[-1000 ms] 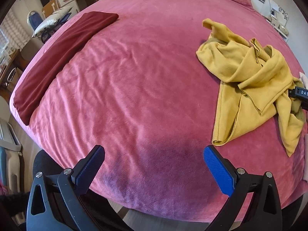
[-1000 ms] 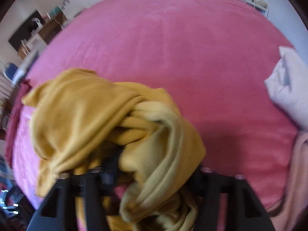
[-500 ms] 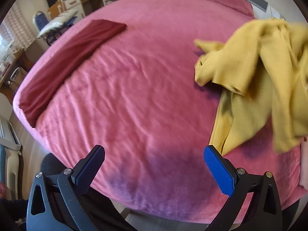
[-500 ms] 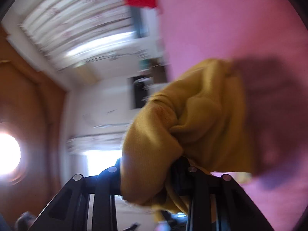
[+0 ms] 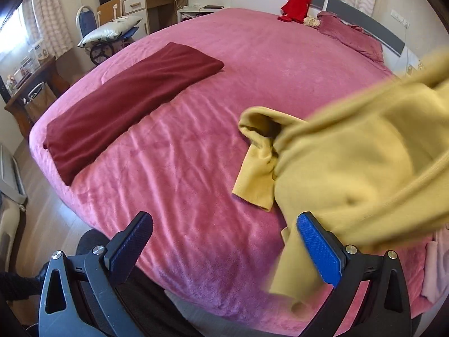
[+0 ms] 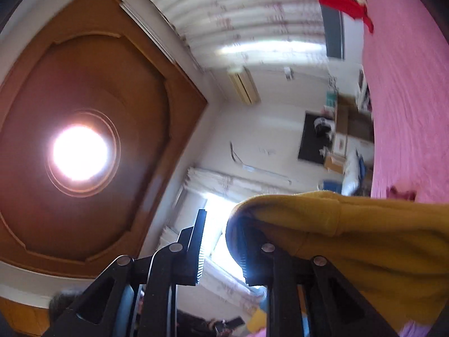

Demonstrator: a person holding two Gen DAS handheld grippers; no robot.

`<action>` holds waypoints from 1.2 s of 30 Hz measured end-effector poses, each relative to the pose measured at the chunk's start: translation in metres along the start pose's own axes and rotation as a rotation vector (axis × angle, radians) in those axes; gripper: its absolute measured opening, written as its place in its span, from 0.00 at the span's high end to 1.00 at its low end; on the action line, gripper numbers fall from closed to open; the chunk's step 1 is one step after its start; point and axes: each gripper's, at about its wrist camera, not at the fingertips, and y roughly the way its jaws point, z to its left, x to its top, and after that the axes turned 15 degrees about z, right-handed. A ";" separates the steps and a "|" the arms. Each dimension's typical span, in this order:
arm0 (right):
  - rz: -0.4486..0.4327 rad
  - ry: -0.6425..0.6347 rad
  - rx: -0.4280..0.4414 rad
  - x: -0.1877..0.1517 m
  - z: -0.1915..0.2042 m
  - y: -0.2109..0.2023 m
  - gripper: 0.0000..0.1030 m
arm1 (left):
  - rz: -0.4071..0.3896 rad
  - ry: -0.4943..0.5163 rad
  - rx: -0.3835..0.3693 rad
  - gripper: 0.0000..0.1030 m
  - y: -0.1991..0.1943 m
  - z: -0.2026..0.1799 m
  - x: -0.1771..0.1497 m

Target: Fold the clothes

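Step in hand: lifting the yellow garment [image 5: 350, 168] off the bed [image 5: 196, 146] to shake it out, judged from how it hangs bunched over the bed's right side; no fold has been made.
Right gripper [image 6: 219, 250]: tilted up toward the ceiling, its jaws closing with a visible gap between them; the garment drapes over the outside of one finger and no cloth shows in the gap (whether any is caught lower down I cannot tell).
Left gripper [image 5: 224, 250]: spread wide and empty, hovering over the bed's near edge, the hanging cloth just beside its right finger.
Garment: mostly airborne, one sleeve end [image 5: 256, 163] trailing down toward the bed's right half.
Next move: probably the left gripper must find a hem or shoulder edge and pinch it, so the two hands can stretch the piece flat.
Open room: the middle of the bed is bare and wide enough for spreading.
Edges: the dark red folded cloth [image 5: 126, 104] lies along the left edge, well apart; the near edge drops to the floor, so trailing cloth could slip off.
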 end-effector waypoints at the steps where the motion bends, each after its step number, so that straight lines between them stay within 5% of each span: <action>1: -0.040 -0.029 -0.024 0.007 0.015 -0.020 0.79 | -0.006 0.006 0.007 0.00 0.001 -0.003 0.002; 3: -0.089 -0.075 -0.172 0.019 0.032 -0.038 0.76 | -0.016 0.026 0.016 0.00 0.003 -0.010 0.006; 6: -0.135 -0.080 -0.548 0.032 0.038 -0.073 0.63 | -0.031 0.092 0.028 0.00 0.009 -0.029 0.013; 10: -0.174 0.114 -1.414 0.031 0.017 -0.135 0.61 | -0.059 0.199 0.087 0.00 0.020 -0.052 0.019; 11: -0.149 0.185 -1.595 0.026 0.005 -0.153 0.61 | -0.063 0.218 0.101 0.00 0.025 -0.054 0.022; 12: -0.133 0.254 -1.659 0.016 -0.007 -0.171 0.61 | -0.064 0.238 0.113 0.00 0.030 -0.058 0.024; 15: -0.111 0.318 -1.659 -0.020 -0.025 -0.202 0.61 | -0.067 0.288 0.151 0.00 0.044 -0.067 0.032; 18: 0.015 0.269 -1.831 -0.055 -0.035 -0.201 0.58 | -0.076 0.325 0.172 0.00 0.054 -0.082 0.056; 23: 0.193 0.189 -1.704 -0.080 -0.062 -0.177 0.58 | -0.121 0.449 0.180 0.00 0.075 -0.127 0.096; 28: 0.044 0.388 -1.618 -0.088 -0.084 -0.215 0.58 | -0.098 0.652 0.194 0.00 0.112 -0.173 0.100; 31: -0.005 0.479 -1.656 -0.096 -0.093 -0.232 0.58 | -0.067 0.752 0.164 0.00 0.129 -0.190 0.094; 36: -0.134 0.603 -1.569 -0.100 -0.123 -0.261 0.57 | -0.035 0.745 0.184 0.02 0.150 -0.200 0.097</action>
